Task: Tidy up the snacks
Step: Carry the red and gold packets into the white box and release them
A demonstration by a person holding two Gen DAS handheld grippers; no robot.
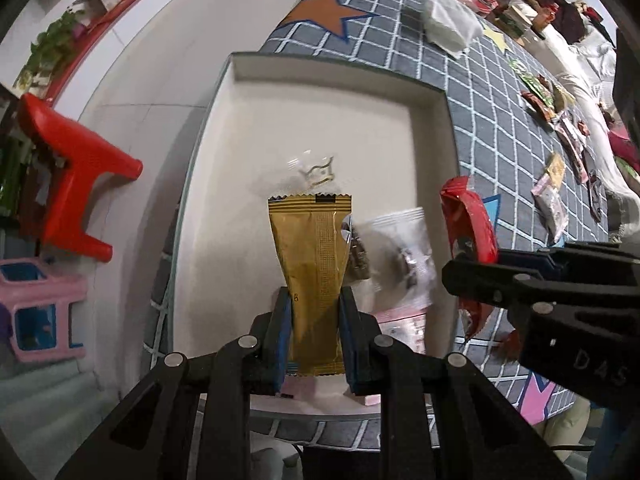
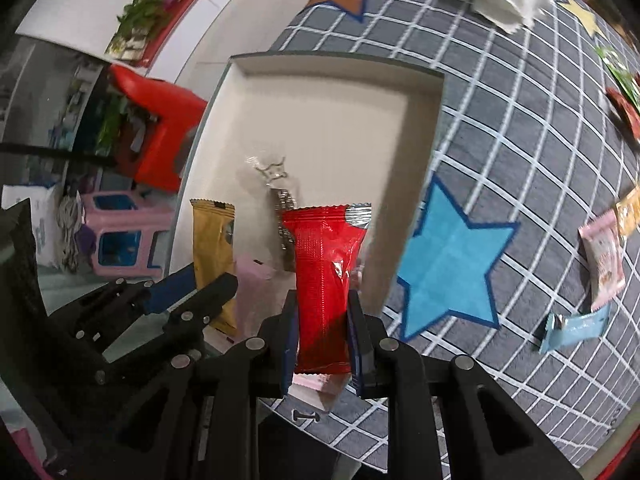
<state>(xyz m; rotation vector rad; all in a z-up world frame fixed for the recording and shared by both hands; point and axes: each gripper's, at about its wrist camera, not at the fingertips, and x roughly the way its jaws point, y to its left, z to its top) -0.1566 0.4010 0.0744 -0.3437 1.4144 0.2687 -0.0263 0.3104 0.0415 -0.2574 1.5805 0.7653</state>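
My left gripper (image 1: 316,320) is shut on a gold snack packet (image 1: 310,264), held upright over a shallow white box (image 1: 434,92). Clear and pink-edged snack bags (image 1: 400,264) lie on the box floor just right of the gold packet. In the right wrist view my right gripper (image 2: 325,332) is shut on a red snack packet (image 2: 324,276), above the box's near right corner. The same red packet (image 1: 468,224) and the right gripper show at the right of the left wrist view. The gold packet (image 2: 212,248) appears left of the red one, with the box (image 2: 438,80) behind both.
The box sits on a grey grid-pattern mat (image 2: 520,140) with a blue star (image 2: 452,260) and an orange star (image 1: 324,10). Several loose snack packets (image 2: 602,260) lie on the mat to the right. White cloth (image 1: 448,24) lies farther back. A red stool (image 1: 76,172) and a pink stool (image 1: 36,312) stand left.
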